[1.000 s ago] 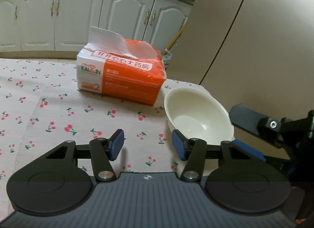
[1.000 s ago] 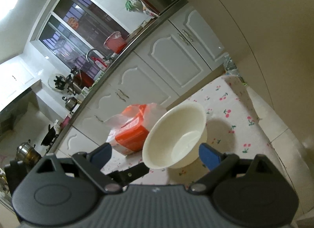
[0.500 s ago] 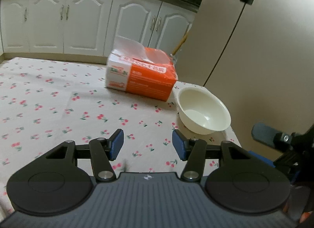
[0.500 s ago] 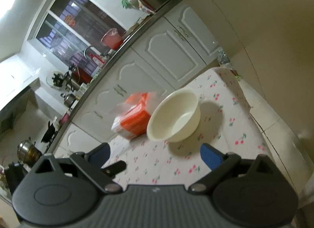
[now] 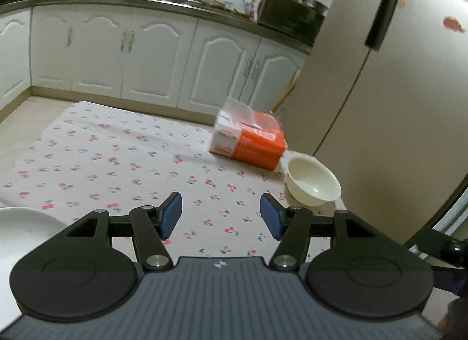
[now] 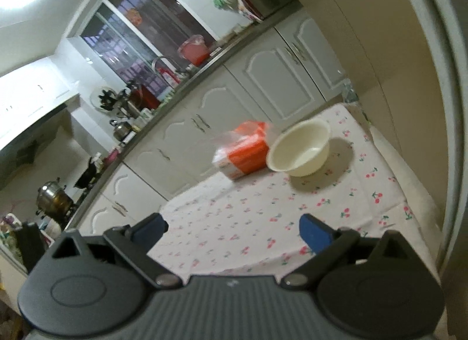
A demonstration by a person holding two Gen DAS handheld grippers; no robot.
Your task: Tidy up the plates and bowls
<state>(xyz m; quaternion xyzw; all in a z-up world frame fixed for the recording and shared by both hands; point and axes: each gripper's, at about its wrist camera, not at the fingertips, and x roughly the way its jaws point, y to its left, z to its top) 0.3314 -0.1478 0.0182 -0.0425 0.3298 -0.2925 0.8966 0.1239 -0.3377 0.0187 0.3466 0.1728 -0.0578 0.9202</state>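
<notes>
Cherry-print cloth (image 5: pixel 122 158) is covering the table, with lots of bare room in the middle. Going left to right, a white plate (image 5: pixel 20 231) is peeking in at the left edge. Both the left gripper (image 5: pixel 219 215) and the right gripper (image 6: pixel 232 230) are hanging wide open, holding nothing. An orange tissue box (image 5: pixel 248 142) is sitting just beside the cream bowl (image 5: pixel 313 183), which is sitting near the table's far right corner, close to the fridge (image 5: pixel 395 106).
</notes>
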